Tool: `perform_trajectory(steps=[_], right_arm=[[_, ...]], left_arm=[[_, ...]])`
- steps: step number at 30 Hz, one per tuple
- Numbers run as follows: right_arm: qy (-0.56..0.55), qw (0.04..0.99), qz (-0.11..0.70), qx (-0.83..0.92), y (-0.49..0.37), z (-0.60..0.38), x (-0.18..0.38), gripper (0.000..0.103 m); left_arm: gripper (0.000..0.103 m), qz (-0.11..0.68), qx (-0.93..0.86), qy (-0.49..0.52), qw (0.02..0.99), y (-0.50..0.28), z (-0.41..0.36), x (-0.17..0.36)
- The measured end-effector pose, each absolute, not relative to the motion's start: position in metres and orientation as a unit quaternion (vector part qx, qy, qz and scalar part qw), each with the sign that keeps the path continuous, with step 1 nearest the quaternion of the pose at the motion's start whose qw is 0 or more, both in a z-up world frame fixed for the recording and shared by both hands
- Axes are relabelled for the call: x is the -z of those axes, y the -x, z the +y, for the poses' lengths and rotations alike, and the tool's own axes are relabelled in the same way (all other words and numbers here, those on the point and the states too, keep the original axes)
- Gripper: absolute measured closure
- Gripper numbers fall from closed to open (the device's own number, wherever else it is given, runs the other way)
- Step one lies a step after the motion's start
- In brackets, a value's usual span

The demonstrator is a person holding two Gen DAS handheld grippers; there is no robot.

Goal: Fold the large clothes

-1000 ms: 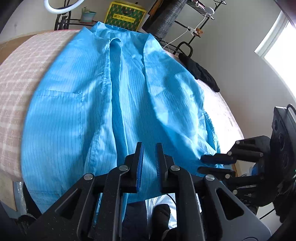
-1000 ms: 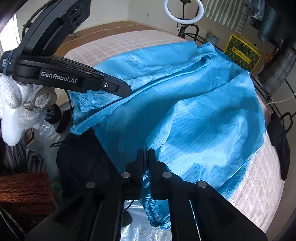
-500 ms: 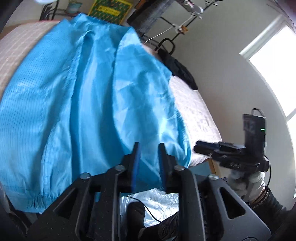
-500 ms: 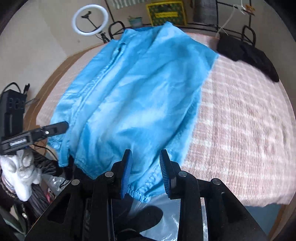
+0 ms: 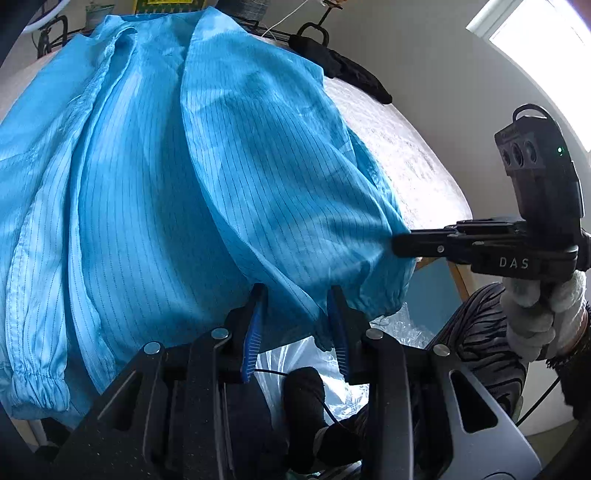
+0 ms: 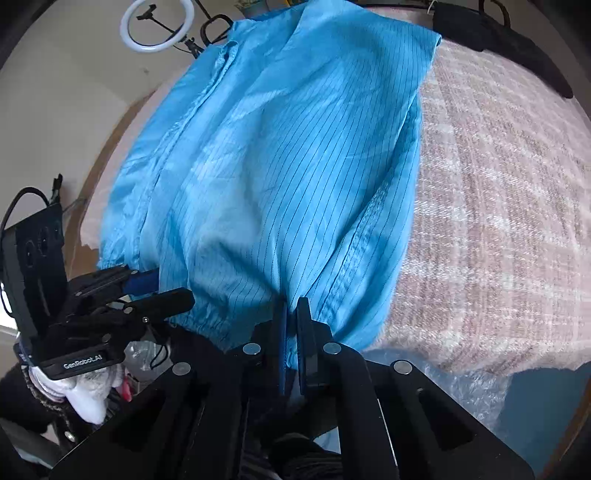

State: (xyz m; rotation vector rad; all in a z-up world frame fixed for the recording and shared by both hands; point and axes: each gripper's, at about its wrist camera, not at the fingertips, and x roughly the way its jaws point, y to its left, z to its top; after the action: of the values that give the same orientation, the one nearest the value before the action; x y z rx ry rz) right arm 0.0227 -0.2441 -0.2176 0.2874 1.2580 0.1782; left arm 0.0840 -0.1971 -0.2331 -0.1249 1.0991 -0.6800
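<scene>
A large blue pinstriped garment (image 5: 177, 177) lies spread on a pink checked bed (image 6: 491, 206), its hem hanging over the near edge. It also shows in the right wrist view (image 6: 280, 155). My left gripper (image 5: 295, 314) is open at the hem, with the cloth's edge hanging between its blue pads. My right gripper (image 6: 291, 314) is shut on the hem near the garment's right corner. It also shows from the side in the left wrist view (image 5: 402, 245), pinching the cloth. The left gripper shows in the right wrist view (image 6: 166, 291), open beside the hem.
A black cloth (image 5: 351, 70) lies at the bed's far right edge. A ring light (image 6: 157, 26) stands behind the bed. Clear plastic wrap (image 6: 469, 387) and dark clutter lie below the near edge. A window (image 5: 535, 48) is to the right.
My right gripper opened and has shut again on the hem. My left gripper has opened wider and come close to the hem. The garment now lies flatter on the bed.
</scene>
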Motion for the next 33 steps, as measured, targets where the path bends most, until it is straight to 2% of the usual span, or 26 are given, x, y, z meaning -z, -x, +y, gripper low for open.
perform_trajectory(steps=[4,9,11,12,13,17,21,27,29,30,33], right_arm=[[-0.139,0.798,0.58,-0.086,-0.013,-0.25,0.212,0.1],[-0.172,0.795,0.57,-0.116,-0.013,-0.254,0.213,0.093],[-0.176,0.808,0.55,-0.114,-0.01,-0.266,0.2,0.084],[-0.184,0.814,0.54,-0.11,-0.01,-0.275,0.195,0.071],[-0.197,0.819,0.529,-0.103,-0.011,-0.283,0.191,0.064],[-0.26,0.823,0.497,-0.087,-0.035,-0.314,0.189,0.064],[-0.254,0.839,0.481,-0.019,-0.077,-0.339,0.192,0.064],[-0.307,0.822,0.48,0.016,-0.132,-0.376,0.222,0.064],[-0.312,0.818,0.482,0.026,-0.142,-0.381,0.23,0.074],[-0.312,0.818,0.483,0.018,-0.146,-0.381,0.231,0.097],[-0.285,0.828,0.482,0.007,-0.148,-0.371,0.224,0.101]], left_arm=[[0.071,0.507,0.313,0.03,0.803,-0.078,-0.206,0.233],[0.071,0.477,0.305,0.012,0.824,-0.067,-0.198,0.209],[0.071,0.461,0.308,0.009,0.832,-0.059,-0.196,0.198],[0.071,0.453,0.313,0.007,0.835,-0.054,-0.198,0.192],[0.071,0.447,0.319,0.003,0.836,-0.05,-0.201,0.188],[0.071,0.441,0.341,-0.004,0.83,-0.048,-0.226,0.189],[0.071,0.447,0.363,-0.007,0.818,-0.051,-0.254,0.196],[0.071,0.462,0.366,-0.033,0.807,-0.058,-0.275,0.215],[0.071,0.472,0.363,-0.026,0.803,-0.065,-0.275,0.223],[0.071,0.477,0.363,-0.023,0.8,-0.066,-0.275,0.227],[0.071,0.486,0.358,-0.021,0.797,-0.066,-0.273,0.235]])
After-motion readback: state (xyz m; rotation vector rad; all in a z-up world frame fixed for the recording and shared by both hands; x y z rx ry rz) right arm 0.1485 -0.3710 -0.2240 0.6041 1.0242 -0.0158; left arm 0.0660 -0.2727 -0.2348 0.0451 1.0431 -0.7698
